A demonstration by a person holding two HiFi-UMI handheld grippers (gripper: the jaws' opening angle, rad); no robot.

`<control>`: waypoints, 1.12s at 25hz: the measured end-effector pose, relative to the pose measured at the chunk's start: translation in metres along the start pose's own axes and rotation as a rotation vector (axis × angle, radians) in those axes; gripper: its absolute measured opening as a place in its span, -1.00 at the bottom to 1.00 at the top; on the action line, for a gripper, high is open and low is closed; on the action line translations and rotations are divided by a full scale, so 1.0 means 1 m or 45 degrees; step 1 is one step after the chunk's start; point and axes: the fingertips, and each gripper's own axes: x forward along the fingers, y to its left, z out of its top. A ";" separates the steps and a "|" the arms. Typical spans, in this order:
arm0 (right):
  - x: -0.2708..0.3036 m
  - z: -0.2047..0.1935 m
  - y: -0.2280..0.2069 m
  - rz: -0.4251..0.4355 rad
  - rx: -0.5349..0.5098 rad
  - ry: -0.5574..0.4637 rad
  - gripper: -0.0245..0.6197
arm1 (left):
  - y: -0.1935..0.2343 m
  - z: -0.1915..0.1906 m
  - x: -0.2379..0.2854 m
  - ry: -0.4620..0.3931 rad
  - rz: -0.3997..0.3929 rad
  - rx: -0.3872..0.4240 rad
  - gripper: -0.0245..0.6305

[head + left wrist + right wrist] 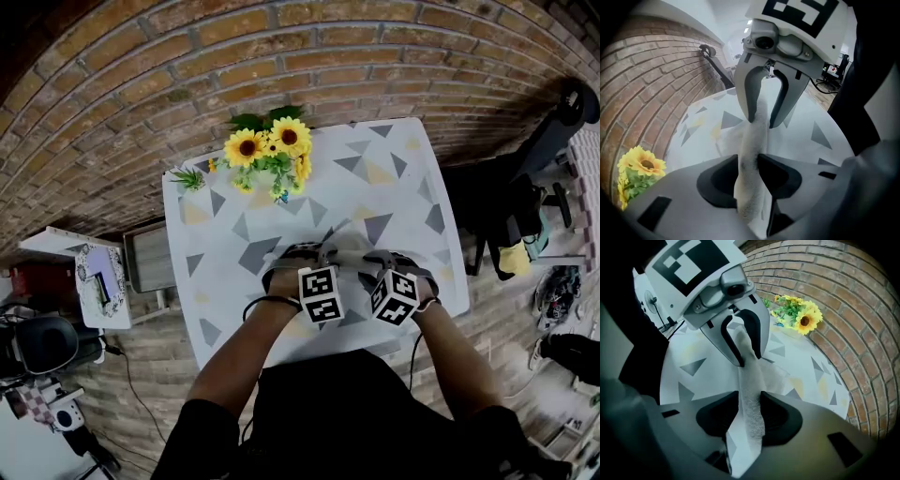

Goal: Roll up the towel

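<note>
Closest in, the left gripper [749, 174] has its 2 dark jaws closed onto a fold of the white towel [757, 133], the pads pressing the cloth from both sides. The right gripper [750, 414] holds the same fold likewise, with the cloth filling the gap between its pads. Each gripper view shows the other gripper straight across, so the 2 face one another with a short raised ridge of towel drawn between them. In the head view they sit side by side at the near middle of the table [398, 178], which wears a pale cover with grey and yellow triangles. The rest of the towel lies on that cover just beyond the jaws, on the flower side. A bunch of sunflowers [269, 150] stands at the far edge, well apart from the work. The towel looks light, soft and limp, with a nap that should give the pads good purchase. It will likely sag wherever it is not held, and a loose roll could spring open. Holds near the 2 ends of the leading edge, kept level with each other, seem the best way to wind it evenly.
</note>
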 end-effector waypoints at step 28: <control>-0.014 0.017 0.068 0.292 0.027 -0.070 -0.62 | -0.089 -0.041 -0.026 0.101 -0.230 -0.110 -0.52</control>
